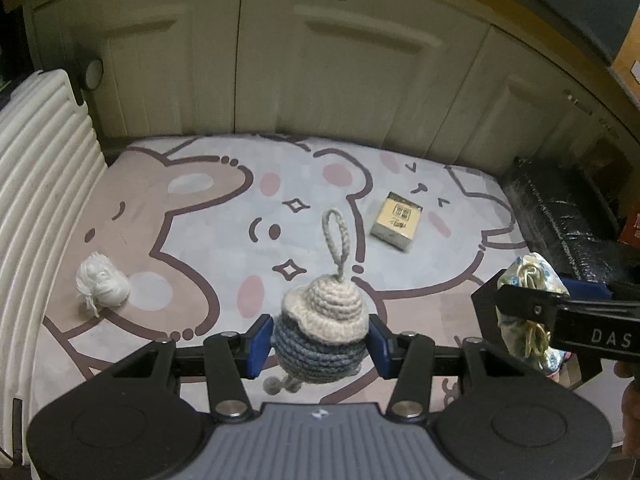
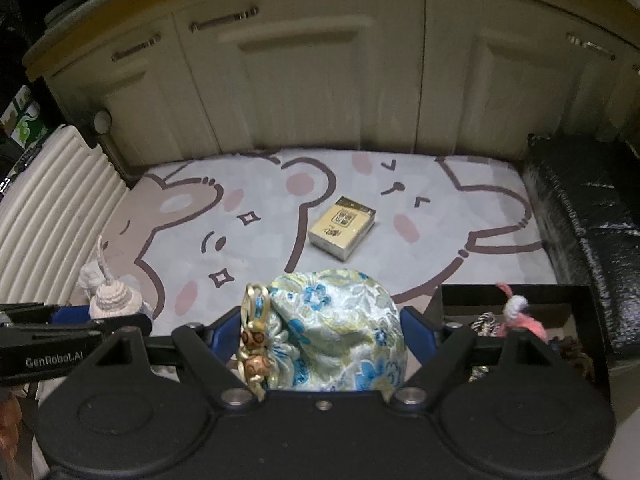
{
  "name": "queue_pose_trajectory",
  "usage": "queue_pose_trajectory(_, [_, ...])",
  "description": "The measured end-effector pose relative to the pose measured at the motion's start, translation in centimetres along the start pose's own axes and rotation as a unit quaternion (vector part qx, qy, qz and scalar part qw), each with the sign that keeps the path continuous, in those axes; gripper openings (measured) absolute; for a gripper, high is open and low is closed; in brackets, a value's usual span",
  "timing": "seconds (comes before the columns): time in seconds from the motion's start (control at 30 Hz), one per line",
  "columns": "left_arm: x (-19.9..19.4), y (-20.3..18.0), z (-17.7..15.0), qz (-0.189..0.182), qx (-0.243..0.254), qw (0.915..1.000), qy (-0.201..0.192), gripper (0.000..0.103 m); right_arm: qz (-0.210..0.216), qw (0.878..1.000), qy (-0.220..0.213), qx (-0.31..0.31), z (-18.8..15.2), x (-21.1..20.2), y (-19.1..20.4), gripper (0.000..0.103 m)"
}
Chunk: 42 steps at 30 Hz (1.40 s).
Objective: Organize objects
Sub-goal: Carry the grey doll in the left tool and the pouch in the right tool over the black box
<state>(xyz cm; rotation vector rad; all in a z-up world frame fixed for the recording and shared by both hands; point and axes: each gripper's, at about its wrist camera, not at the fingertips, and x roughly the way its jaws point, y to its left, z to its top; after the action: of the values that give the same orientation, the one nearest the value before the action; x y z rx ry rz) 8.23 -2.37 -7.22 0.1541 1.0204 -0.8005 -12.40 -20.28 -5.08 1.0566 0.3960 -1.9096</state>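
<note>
My left gripper (image 1: pixel 318 342) is shut on a crocheted doll (image 1: pixel 320 332) with a grey-blue body, beige hat and a loop on top, held above the cartoon mat (image 1: pixel 224 208). My right gripper (image 2: pixel 318 332) is shut on a floral drawstring pouch (image 2: pixel 340 332) with gold cords. The pouch also shows in the left wrist view (image 1: pixel 532 280), and the doll in the right wrist view (image 2: pixel 114 300). A yellow box (image 1: pixel 396 220) lies on the mat ahead; it shows in the right wrist view too (image 2: pixel 342 226). A white yarn puff (image 1: pixel 100 286) lies at the mat's left.
A black tray (image 2: pixel 520 296) at the right holds a pink crocheted toy (image 2: pixel 520 316) and other small items. A white ribbed case (image 1: pixel 40 184) stands at the left. Cream cabinet doors (image 1: pixel 320 72) close the back. A black wrapped object (image 2: pixel 592 220) lies at the right.
</note>
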Motion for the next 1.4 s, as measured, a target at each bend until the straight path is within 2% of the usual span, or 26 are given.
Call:
queue_pose_trajectory(0.23, [-1.0, -1.3, 0.4, -0.006, -0.012, 0.9998, -0.016, 0.051, -0.005, 1.0, -0.017, 0.0, -0.5, -2.2, -0.9, 0.083])
queue_pose_trajectory(0.57, [-1.5, -5.0, 0.4, -0.018, 0.003, 0.9992, -0.035, 0.051, -0.023, 0.999, -0.04, 0.011, 0.0, -5.3, -4.3, 0.083])
queue_pose_trajectory(0.8, [-1.7, -8.7, 0.6, -0.057, 0.003, 0.9971, -0.05, 0.051, -0.049, 0.997, -0.061, 0.03, -0.5, -8.3, -8.2, 0.083])
queue_pose_trajectory(1.07, [-1.0, -14.3, 0.5, -0.104, 0.021, 0.9931, -0.05, 0.051, -0.082, 0.992, -0.079, 0.052, -1.9, -11.3, -13.2, 0.083])
queue_pose_trajectory(1.4, [1.0, -20.3, -0.2, -0.134, 0.06, 0.9886, -0.034, 0.051, -0.103, 0.986, -0.093, 0.091, -3.8, -12.9, -18.5, 0.083])
